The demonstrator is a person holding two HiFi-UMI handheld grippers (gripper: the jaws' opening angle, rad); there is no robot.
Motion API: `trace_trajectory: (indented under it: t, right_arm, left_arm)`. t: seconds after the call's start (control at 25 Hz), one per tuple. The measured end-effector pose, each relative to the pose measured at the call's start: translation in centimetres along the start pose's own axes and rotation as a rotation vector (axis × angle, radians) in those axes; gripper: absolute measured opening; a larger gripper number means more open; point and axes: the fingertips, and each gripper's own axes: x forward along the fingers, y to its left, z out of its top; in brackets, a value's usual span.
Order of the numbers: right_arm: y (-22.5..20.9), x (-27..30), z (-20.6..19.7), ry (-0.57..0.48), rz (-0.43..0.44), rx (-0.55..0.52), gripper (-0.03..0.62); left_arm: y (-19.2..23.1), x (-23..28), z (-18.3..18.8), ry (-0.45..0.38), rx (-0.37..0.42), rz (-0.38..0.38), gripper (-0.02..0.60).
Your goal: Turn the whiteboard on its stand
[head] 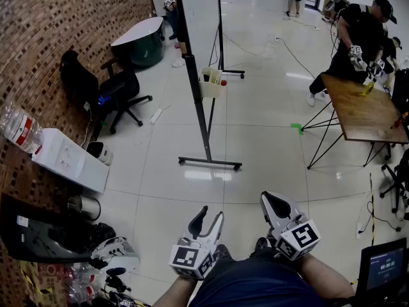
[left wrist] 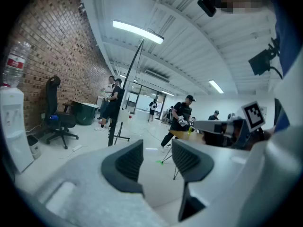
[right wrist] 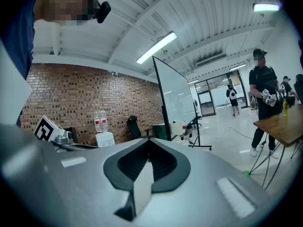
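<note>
The whiteboard [head: 199, 18] stands on its black wheeled stand [head: 209, 163] in the middle of the floor, edge-on to me and well ahead of both grippers. In the right gripper view the whiteboard [right wrist: 176, 96] shows its white face; in the left gripper view the whiteboard [left wrist: 128, 91] is a thin dark line. My left gripper [head: 211, 215] is held low near my body, open, with nothing between its jaws [left wrist: 157, 150]. My right gripper [head: 276, 201] is beside it, shut and empty [right wrist: 147, 151]. Neither touches the board.
A cream bin [head: 211, 82] hangs on the stand. A wooden table [head: 364, 110] with a person at it stands at the right. An office chair [head: 118, 91] and a water dispenser [head: 67, 158] line the brick wall at the left. Cables cross the floor.
</note>
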Motion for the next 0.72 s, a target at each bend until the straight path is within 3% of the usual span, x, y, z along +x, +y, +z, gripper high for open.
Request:
trace_trajectory:
  t: [0.44, 0.72]
  right_arm:
    - [0.2, 4.4, -1.1, 0.048, -0.019, 0.019, 0.008]
    - [-4.3, 10.0, -1.0, 0.029, -0.009, 0.050, 0.008]
  left_arm:
    - [4.9, 2.0, 1.2, 0.003, -0.002, 0.010, 0.187]
    - [8.5, 6.1, 4.1, -0.037, 0.024, 0.128, 0.189]
